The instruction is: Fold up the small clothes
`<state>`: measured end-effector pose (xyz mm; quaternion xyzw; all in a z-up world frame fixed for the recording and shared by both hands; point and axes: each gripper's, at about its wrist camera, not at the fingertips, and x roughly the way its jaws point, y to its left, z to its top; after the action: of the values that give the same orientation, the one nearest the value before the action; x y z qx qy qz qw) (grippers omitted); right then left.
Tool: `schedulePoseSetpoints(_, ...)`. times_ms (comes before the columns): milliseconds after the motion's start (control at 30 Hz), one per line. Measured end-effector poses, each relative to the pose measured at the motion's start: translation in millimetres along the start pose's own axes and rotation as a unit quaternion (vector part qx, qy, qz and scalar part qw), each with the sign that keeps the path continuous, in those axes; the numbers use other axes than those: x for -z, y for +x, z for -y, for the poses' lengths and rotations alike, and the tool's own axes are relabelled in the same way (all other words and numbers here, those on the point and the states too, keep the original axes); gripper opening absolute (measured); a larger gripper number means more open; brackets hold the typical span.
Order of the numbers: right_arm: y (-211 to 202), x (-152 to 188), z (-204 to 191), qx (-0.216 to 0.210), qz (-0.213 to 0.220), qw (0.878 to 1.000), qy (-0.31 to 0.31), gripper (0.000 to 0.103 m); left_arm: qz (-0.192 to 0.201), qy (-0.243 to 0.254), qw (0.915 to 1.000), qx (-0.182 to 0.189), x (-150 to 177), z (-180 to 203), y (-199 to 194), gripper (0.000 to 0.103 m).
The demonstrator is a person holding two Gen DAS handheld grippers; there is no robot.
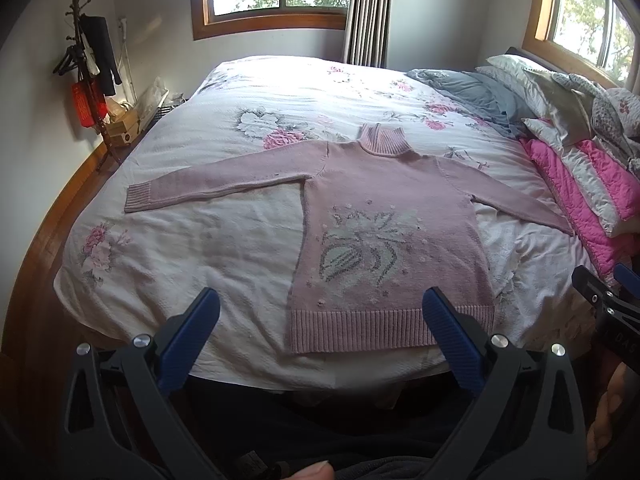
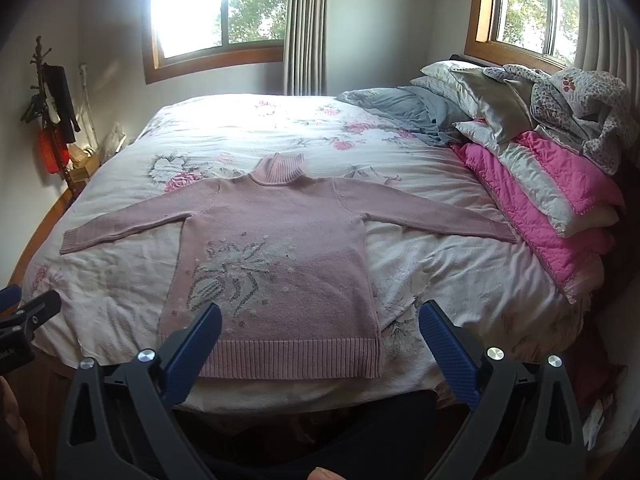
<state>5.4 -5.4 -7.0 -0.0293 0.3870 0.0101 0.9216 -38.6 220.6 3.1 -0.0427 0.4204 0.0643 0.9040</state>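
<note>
A pink turtleneck sweater (image 1: pixel 384 216) (image 2: pixel 276 248) with a grey and white knitted flower lies flat, front up, on the bed, both sleeves spread sideways and its ribbed hem near the bed's front edge. My left gripper (image 1: pixel 320 304) is open, held in the air short of the hem, with nothing between its blue pads. My right gripper (image 2: pixel 320 316) is open too, hovering before the hem's right half. Each gripper shows at the edge of the other's view: the right gripper (image 1: pixel 608 292), the left gripper (image 2: pixel 24 308).
The bed (image 1: pixel 180 248) carries a white floral quilt. Pillows and a pink quilted blanket (image 2: pixel 540 200) are piled on its right side, next to the right sleeve's cuff. A coat stand (image 1: pixel 88 64) and boxes stand on the left by the wall. Windows are behind.
</note>
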Motion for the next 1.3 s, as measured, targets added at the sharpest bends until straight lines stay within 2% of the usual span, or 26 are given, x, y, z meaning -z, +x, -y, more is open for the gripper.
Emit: schedulePoseSetpoints(1300,1.3,1.4,6.0,-0.001,-0.004,1.0,0.002,0.099,0.003,0.001,1.0,-0.005,-1.9,-0.8,2.5,0.1)
